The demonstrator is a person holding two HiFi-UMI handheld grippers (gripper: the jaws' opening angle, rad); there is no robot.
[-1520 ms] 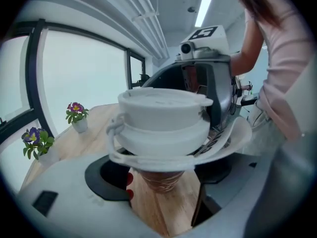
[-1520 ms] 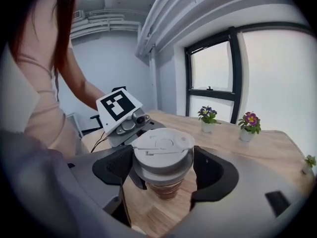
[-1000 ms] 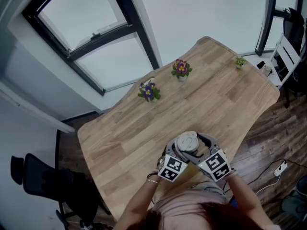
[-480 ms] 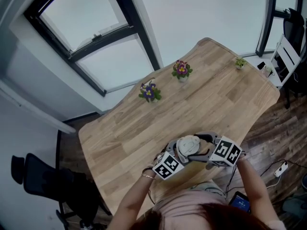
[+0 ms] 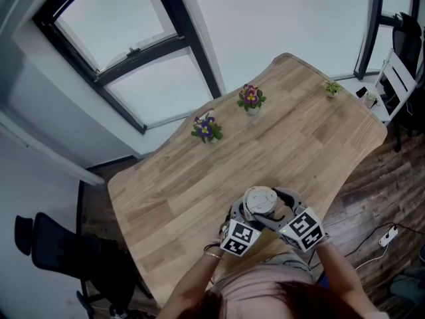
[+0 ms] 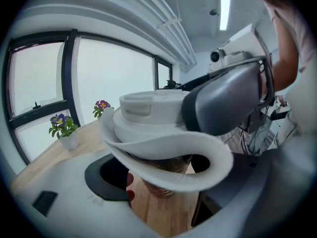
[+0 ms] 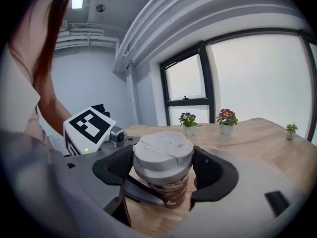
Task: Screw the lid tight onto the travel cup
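Travel cup (image 7: 172, 195) stands upright on the wooden table (image 5: 192, 171), near the edge on the person's side. Left gripper (image 6: 161, 177) is clamped round the brown cup body (below the lid). Right gripper (image 7: 163, 165) presses both black pads against the lid (image 7: 162, 152).

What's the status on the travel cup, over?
Right gripper: jaws shut on lid. Left gripper: jaws shut on travel cup below it, cup upright. Nothing blocking; flower pots far across table.
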